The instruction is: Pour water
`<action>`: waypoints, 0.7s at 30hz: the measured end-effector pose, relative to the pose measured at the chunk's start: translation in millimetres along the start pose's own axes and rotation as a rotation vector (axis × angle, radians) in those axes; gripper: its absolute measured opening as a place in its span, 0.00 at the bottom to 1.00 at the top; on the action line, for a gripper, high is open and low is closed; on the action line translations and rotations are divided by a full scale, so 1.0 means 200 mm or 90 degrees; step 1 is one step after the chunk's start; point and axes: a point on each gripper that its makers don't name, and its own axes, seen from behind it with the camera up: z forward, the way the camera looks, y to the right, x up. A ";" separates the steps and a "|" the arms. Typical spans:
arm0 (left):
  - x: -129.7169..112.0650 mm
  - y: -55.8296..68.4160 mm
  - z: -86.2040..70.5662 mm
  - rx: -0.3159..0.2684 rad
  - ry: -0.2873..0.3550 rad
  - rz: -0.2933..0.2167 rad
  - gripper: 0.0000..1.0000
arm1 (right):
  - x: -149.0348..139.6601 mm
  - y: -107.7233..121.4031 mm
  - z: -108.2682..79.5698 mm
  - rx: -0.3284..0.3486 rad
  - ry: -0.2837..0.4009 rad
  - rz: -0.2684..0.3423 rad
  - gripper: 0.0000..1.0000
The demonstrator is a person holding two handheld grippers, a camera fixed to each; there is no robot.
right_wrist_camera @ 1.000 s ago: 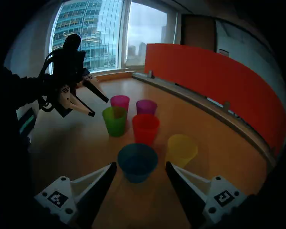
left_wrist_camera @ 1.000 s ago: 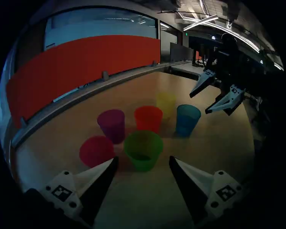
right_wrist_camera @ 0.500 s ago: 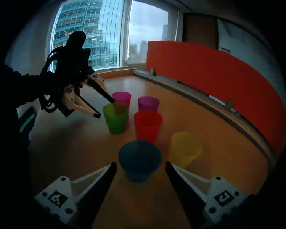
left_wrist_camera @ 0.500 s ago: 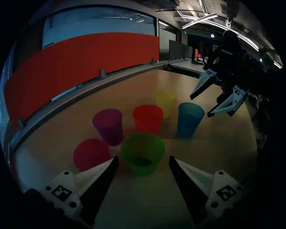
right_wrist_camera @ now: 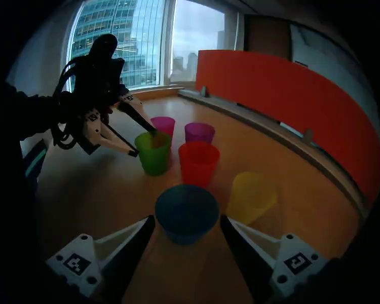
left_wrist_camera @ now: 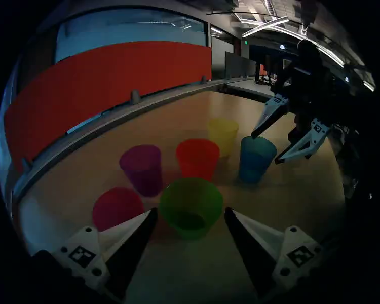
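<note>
Both wide open: left gripper [left_wrist_camera: 189, 212] squarely facing green cup [left_wrist_camera: 191, 202], right gripper [right_wrist_camera: 186, 219] squarely facing blue cup [right_wrist_camera: 186, 210], each cup upright beside red cup [left_wrist_camera: 197, 156].

Daylight from tall windows [right_wrist_camera: 124, 45] beyond the bench's far edge floods the right gripper view, throwing the left gripper [right_wrist_camera: 145, 143] into near-silhouette and laying a pale sheen on the bench [right_wrist_camera: 88, 192]. The left gripper view is far dimmer, lit mainly by ceiling strip lights [left_wrist_camera: 271, 28] at upper right, its green cup [left_wrist_camera: 190, 207] murky and the room behind lost in shadow. Both views bow straight lines, such as the top of the red partition [left_wrist_camera: 104, 86], and darken toward the edges.
</note>
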 end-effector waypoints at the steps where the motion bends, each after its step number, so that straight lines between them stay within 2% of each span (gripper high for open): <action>1: 0.00 0.00 0.01 0.000 0.000 0.000 0.98 | 0.00 0.00 0.01 0.000 -0.001 0.000 1.00; 14: 0.01 -0.01 0.09 0.002 -0.003 0.007 0.98 | -0.01 0.01 0.05 0.003 -0.006 0.000 1.00; 21: 0.02 -0.01 0.10 -0.006 0.000 0.003 0.98 | -0.01 0.01 0.07 0.005 -0.008 -0.001 1.00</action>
